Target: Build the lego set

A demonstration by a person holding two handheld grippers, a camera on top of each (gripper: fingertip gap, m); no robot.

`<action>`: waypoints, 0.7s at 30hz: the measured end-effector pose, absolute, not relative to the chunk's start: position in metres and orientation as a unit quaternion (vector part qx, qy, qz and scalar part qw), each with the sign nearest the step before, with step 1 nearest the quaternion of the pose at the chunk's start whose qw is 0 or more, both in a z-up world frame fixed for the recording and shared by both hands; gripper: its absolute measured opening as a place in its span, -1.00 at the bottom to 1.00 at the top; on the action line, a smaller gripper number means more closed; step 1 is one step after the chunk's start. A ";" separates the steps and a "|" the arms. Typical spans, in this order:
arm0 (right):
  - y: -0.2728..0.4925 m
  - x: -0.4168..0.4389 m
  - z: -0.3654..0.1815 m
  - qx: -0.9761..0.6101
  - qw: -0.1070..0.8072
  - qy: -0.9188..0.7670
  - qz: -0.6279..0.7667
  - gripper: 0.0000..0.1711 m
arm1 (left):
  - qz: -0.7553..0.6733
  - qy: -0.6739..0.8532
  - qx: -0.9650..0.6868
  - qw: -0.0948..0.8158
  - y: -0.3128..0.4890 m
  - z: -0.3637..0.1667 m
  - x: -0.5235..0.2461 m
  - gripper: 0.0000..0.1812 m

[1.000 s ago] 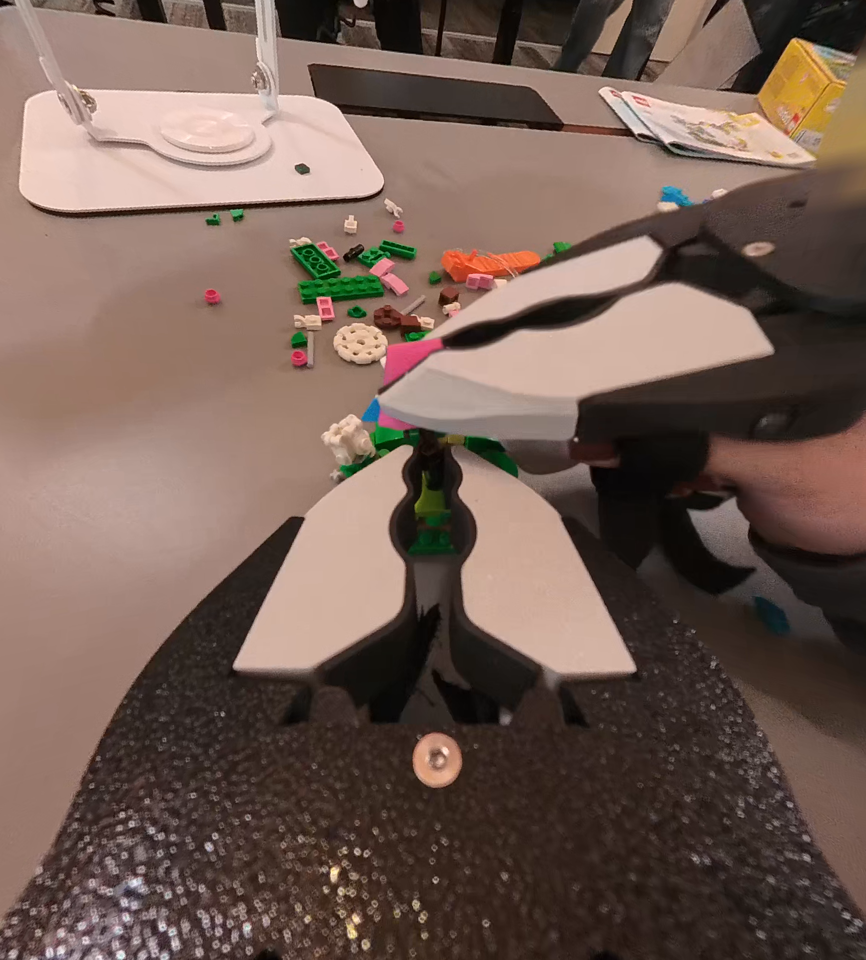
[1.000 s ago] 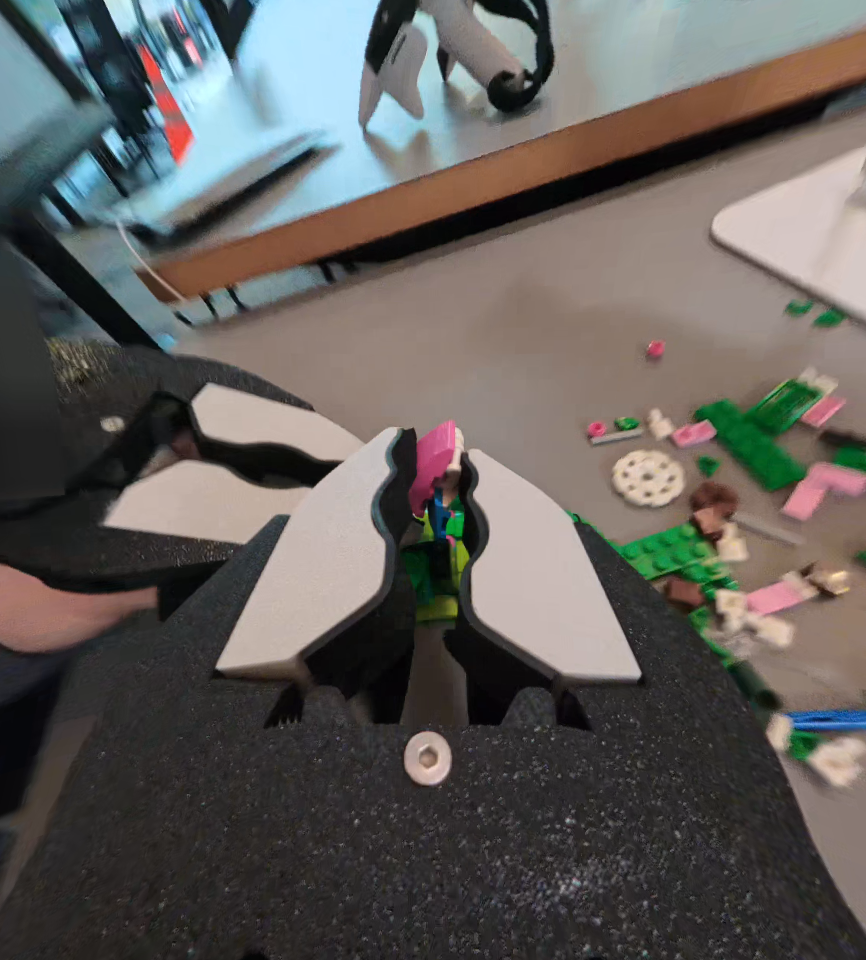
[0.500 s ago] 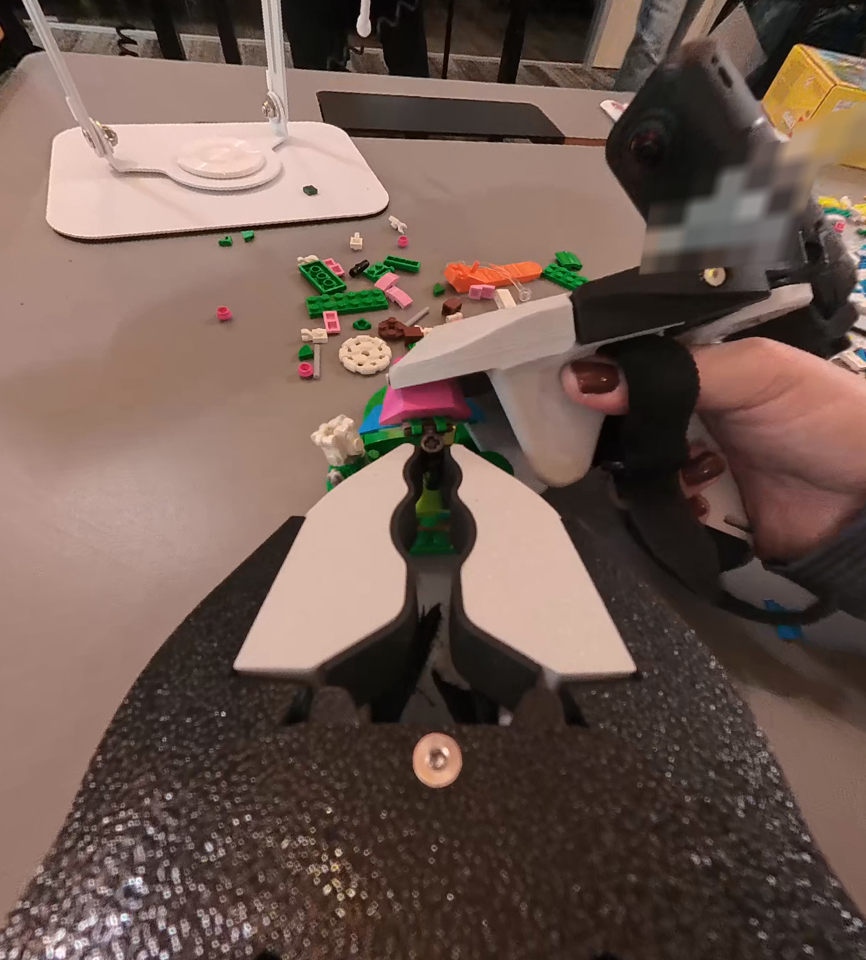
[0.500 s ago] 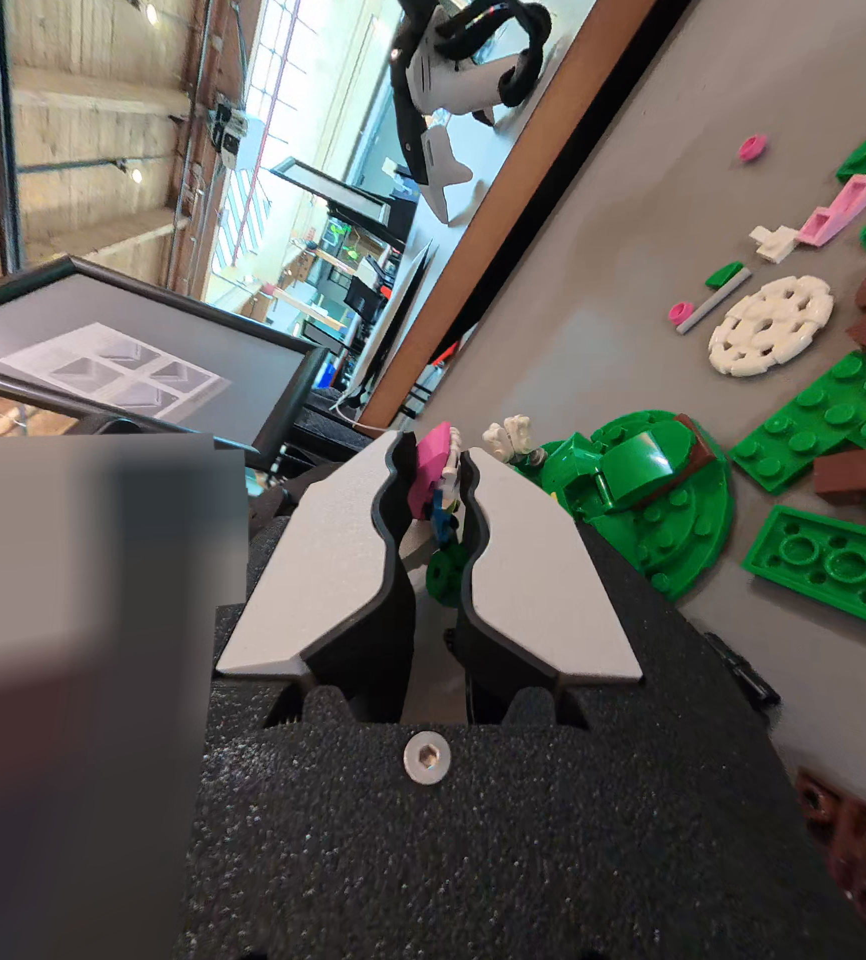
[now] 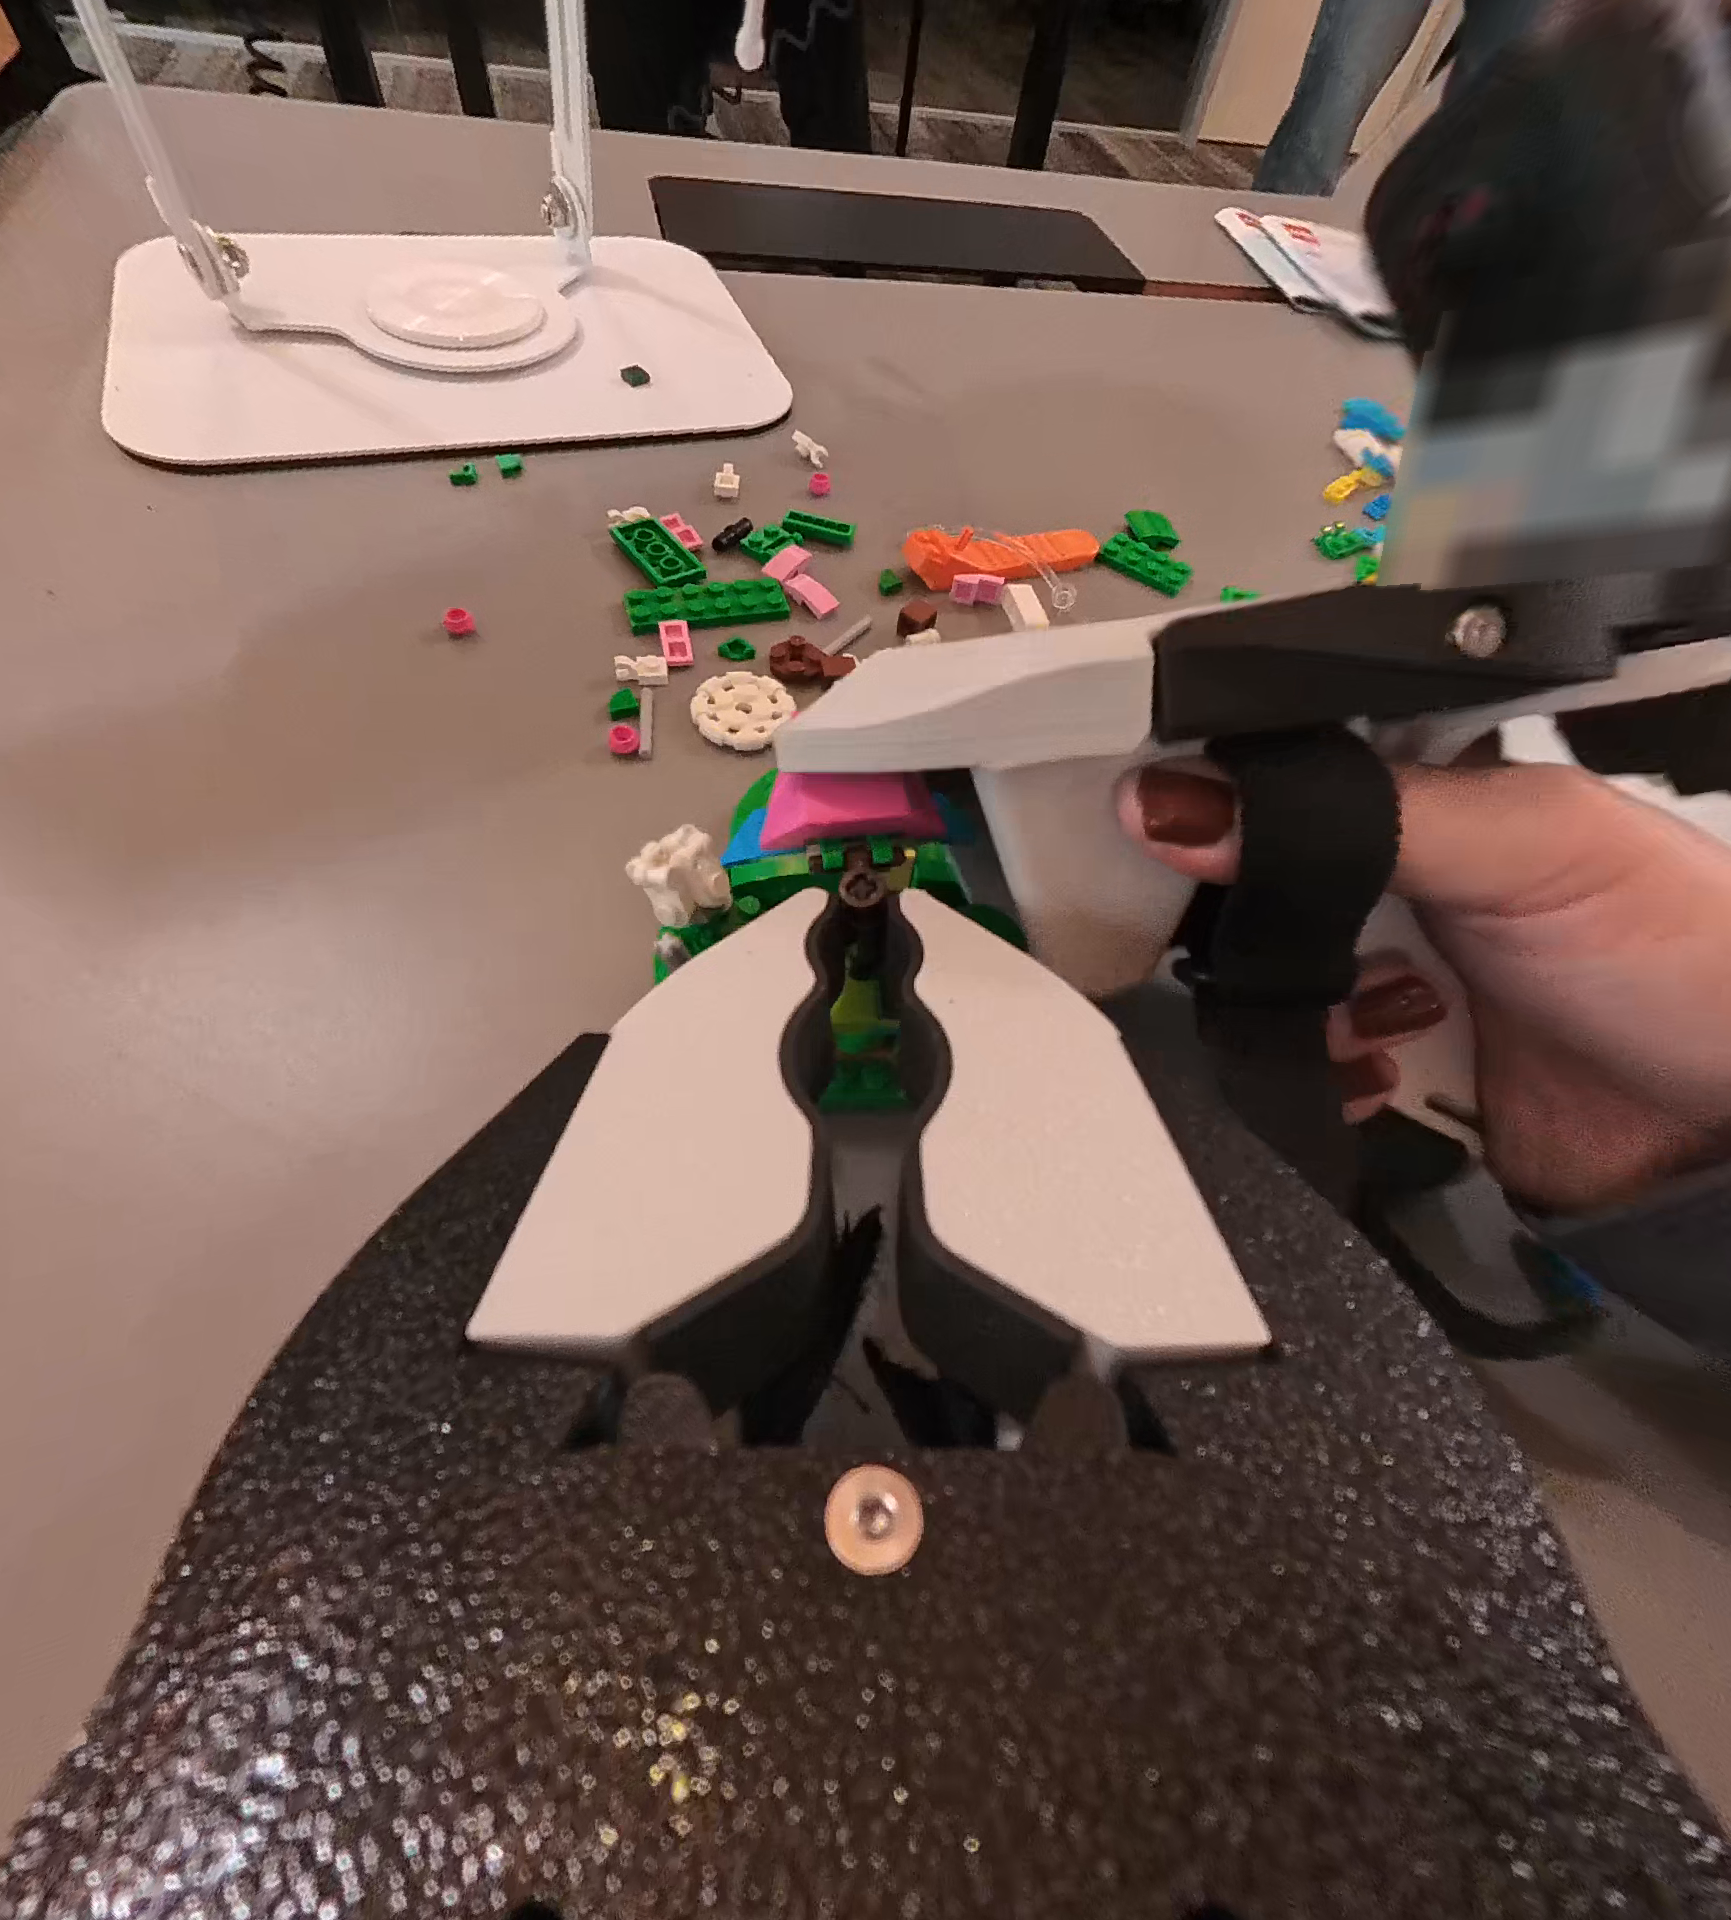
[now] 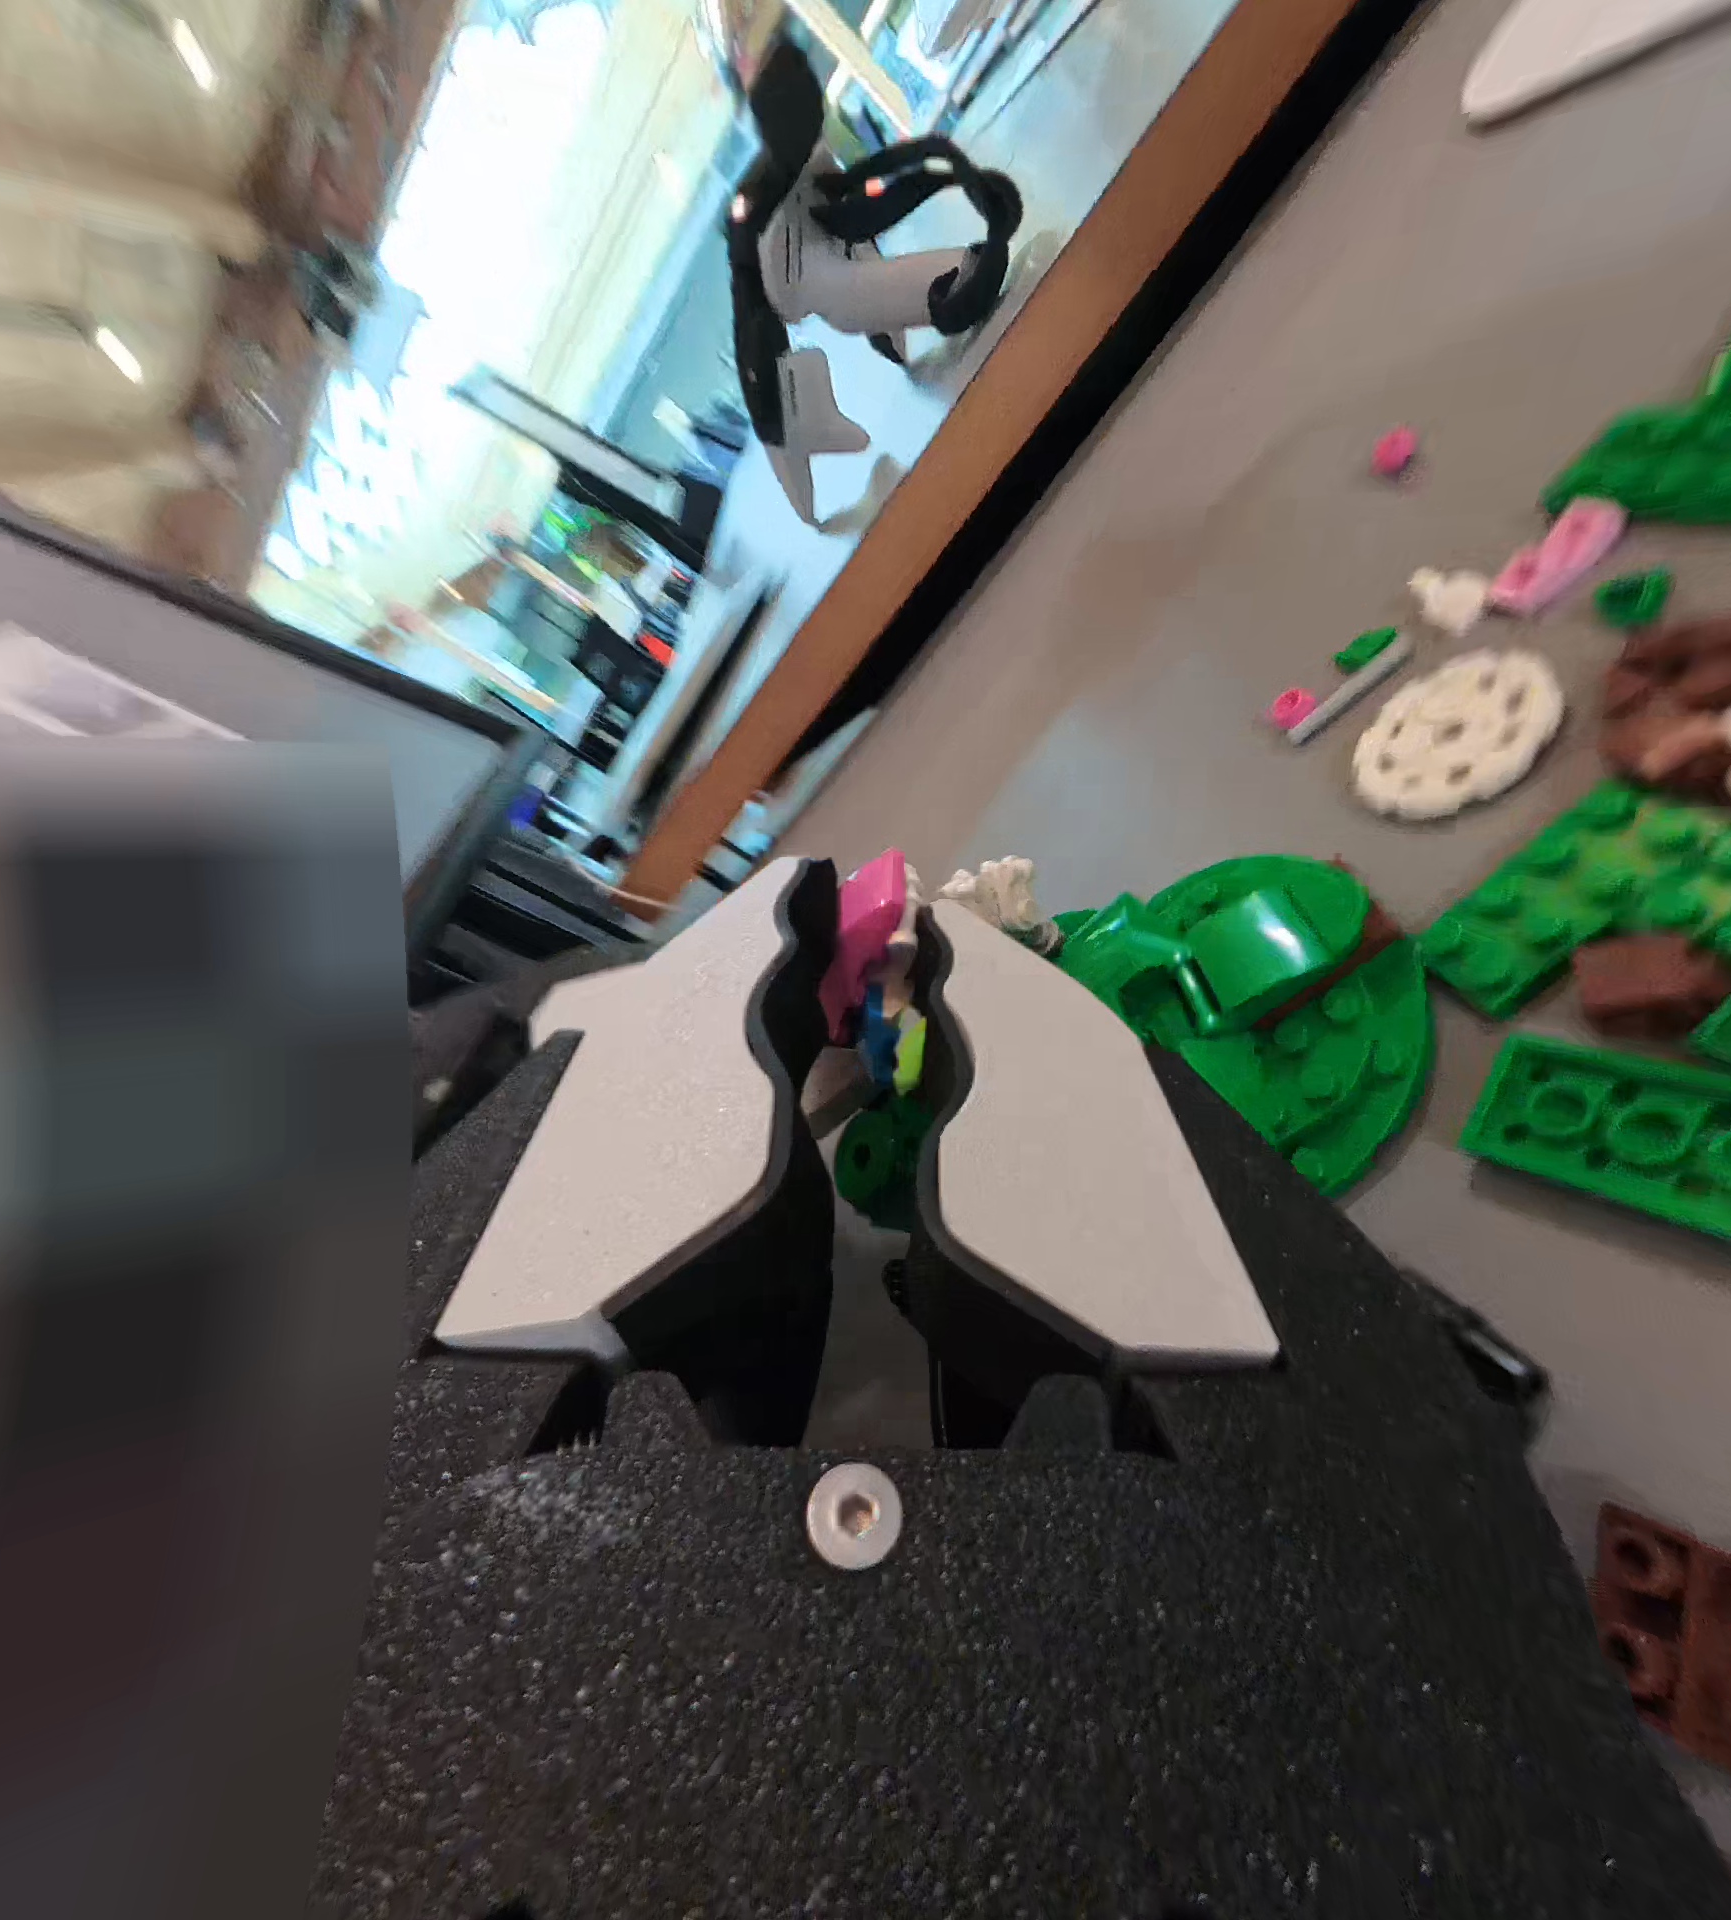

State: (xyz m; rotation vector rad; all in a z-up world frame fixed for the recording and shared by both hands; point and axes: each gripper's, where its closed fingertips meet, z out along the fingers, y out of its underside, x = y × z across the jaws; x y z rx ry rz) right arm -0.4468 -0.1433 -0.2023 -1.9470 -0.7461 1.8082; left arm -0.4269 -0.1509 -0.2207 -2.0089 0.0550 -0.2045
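Note:
A small lego build stands on a round green plate (image 5: 944,883) (image 6: 1297,1049), with a lime and green stem (image 5: 856,1013) and a pink roof-shaped piece (image 5: 850,810) (image 6: 866,925) on top. A white flower piece (image 5: 679,873) sits at its left. My left gripper (image 5: 861,904) is shut on the stem, low at the near side. My right gripper (image 5: 819,774) (image 6: 876,914) comes in from the right, rolled on its edge, and is shut on the pink piece, with blue and lime parts showing between its fingers (image 6: 653,1091).
Loose green, pink, brown and white bricks (image 5: 705,603) lie behind the build, with an orange piece (image 5: 996,551) and a white round disc (image 5: 741,710). A white stand base (image 5: 425,353) sits at the far left and a booklet (image 5: 1297,249) at the far right. Brown bricks (image 6: 1713,1642) lie near the right gripper.
My right gripper has rolled from flat onto its edge, still holding the pink piece, which now sits on top of the build. My left gripper has held still on the stem.

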 end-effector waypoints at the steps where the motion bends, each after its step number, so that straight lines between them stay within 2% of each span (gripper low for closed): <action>1: -0.143 -0.447 -0.203 -0.695 0.220 -0.305 0.613 -0.84 | -0.090 0.021 -0.844 0.529 -0.151 -0.222 -0.427 -0.92; 5: -0.144 -0.448 -0.204 -0.675 0.334 -0.475 0.455 -0.83 | -0.112 0.015 -0.847 0.519 -0.151 -0.224 -0.427 -0.92; 15: -0.151 -0.449 -0.205 -0.512 0.387 -0.734 0.223 -0.82 | -0.130 0.018 -0.848 0.514 -0.151 -0.225 -0.424 -0.92; 21: -0.152 -0.445 -0.198 -0.368 0.437 -0.806 0.155 -0.83 | -0.134 0.025 -0.848 0.513 -0.151 -0.224 -0.422 -0.92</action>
